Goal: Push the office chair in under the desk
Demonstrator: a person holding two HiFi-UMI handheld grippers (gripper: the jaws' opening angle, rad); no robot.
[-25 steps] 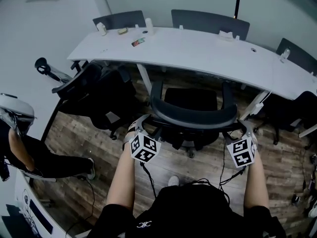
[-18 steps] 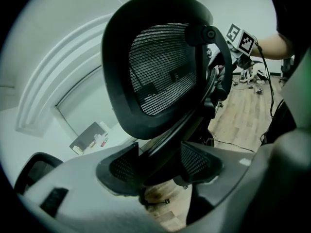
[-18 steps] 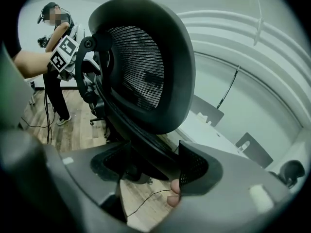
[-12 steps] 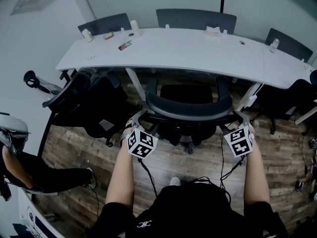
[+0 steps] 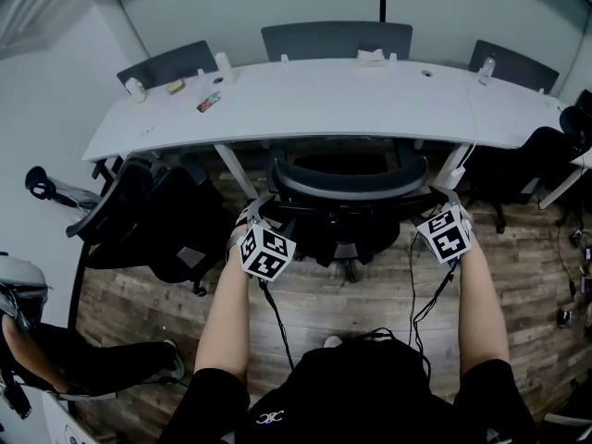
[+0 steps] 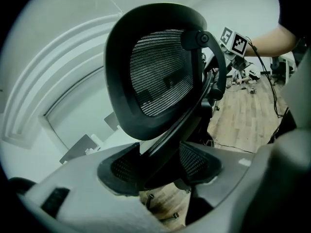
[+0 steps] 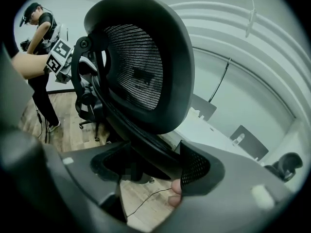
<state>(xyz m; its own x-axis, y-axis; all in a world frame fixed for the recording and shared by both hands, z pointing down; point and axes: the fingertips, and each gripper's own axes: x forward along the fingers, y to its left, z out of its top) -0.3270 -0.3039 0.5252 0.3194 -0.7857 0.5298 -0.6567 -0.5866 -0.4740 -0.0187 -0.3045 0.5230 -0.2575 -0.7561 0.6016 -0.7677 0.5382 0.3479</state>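
The black mesh office chair [image 5: 347, 181] stands at the white desk [image 5: 324, 104], its seat under the desk edge and its curved backrest toward me. My left gripper [image 5: 257, 209] is at the backrest's left end and my right gripper [image 5: 442, 202] at its right end. In the left gripper view the chair's back frame [image 6: 155, 72] runs between the left gripper [image 6: 163, 166] pads, which are closing on it. In the right gripper view the frame [image 7: 141, 57] fills the gap of the right gripper [image 7: 155, 166].
A second black chair [image 5: 153, 215] stands close on the left, another [image 5: 536, 155] at the right end of the desk. Grey chairs [image 5: 338, 37] line the far side. Small items [image 5: 208, 102] lie on the desk's left part. A person [image 5: 55, 368] sits at lower left.
The chair has rolled forward toward the desk with both grippers on its backrest; its seat has gone under the desk edge. I have stepped forward with it.
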